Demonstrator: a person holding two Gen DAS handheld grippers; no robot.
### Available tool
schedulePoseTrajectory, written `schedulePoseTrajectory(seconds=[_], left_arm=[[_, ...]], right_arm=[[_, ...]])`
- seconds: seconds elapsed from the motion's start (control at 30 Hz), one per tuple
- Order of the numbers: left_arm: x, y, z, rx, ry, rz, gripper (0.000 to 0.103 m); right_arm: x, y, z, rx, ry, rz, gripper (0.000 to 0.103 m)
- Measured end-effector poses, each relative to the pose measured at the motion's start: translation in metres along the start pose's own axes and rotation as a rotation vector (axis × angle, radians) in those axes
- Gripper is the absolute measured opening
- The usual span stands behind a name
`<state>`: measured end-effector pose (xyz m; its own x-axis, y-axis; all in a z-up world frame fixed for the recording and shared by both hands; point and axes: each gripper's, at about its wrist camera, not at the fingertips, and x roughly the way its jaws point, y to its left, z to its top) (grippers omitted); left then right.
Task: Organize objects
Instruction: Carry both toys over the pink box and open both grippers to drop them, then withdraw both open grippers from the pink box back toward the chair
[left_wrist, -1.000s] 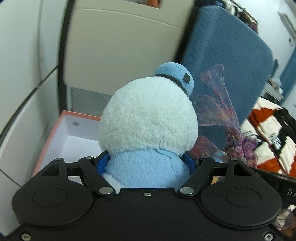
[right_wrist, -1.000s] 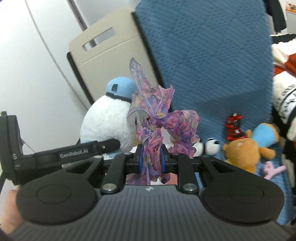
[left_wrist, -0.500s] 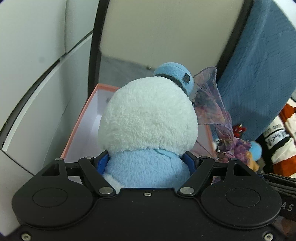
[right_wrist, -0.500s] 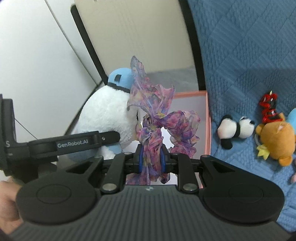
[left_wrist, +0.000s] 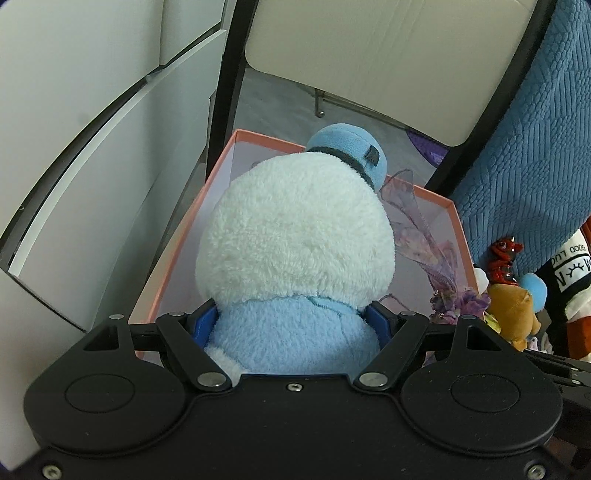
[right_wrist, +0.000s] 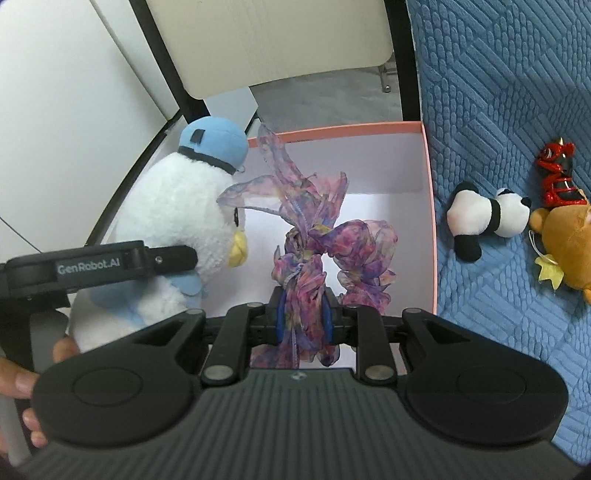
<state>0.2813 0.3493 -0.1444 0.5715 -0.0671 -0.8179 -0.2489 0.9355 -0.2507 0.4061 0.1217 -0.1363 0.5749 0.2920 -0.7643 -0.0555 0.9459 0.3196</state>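
My left gripper (left_wrist: 291, 321) is shut on a white and light-blue plush penguin (left_wrist: 295, 243) with a blue cap, held over the open pink-rimmed white box (left_wrist: 177, 236). The penguin also shows in the right wrist view (right_wrist: 177, 221), at the left over the box (right_wrist: 428, 192). My right gripper (right_wrist: 303, 325) is shut on a purple and pink sheer scarf (right_wrist: 317, 243), held above the box's inside. The scarf shows beside the penguin in the left wrist view (left_wrist: 424, 251).
A blue quilted cover (right_wrist: 498, 92) lies right of the box with a panda plush (right_wrist: 484, 218), a brown bear plush (right_wrist: 565, 243) and a red figure (right_wrist: 557, 173) on it. A beige chair (right_wrist: 266, 40) stands behind the box. White cabinet panels (left_wrist: 92, 110) are at the left.
Both grippers have moved forward and tipped downward with their loads, so the box is now seen from above beneath the penguin and scarf. Both stay shut.
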Motion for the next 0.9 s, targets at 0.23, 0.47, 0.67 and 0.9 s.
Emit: schedulePoseTrajectory(seconds=[0.23, 0.47, 0.67, 0.9], left_arm=[[-0.026, -0.008, -0.001, 0.028, -0.056, -0.017, 0.09], [-0.061, -0.02, -0.005, 0.024, -0.103, -0.013, 0.09], [-0.086, -0.045, -0.013, 0.036, -0.151, -0.034, 0.089], [-0.112, -0.086, -0.027, 0.08, -0.209, -0.066, 0.089]], right_arm=[[-0.016, 0.006, 0.003, -0.02, -0.044, 0.011, 0.076], [-0.048, 0.009, 0.004, -0.028, -0.093, 0.041, 0.077], [-0.092, 0.005, 0.004, -0.05, -0.171, 0.049, 0.077], [-0.134, -0.007, -0.004, -0.04, -0.248, 0.062, 0.08]])
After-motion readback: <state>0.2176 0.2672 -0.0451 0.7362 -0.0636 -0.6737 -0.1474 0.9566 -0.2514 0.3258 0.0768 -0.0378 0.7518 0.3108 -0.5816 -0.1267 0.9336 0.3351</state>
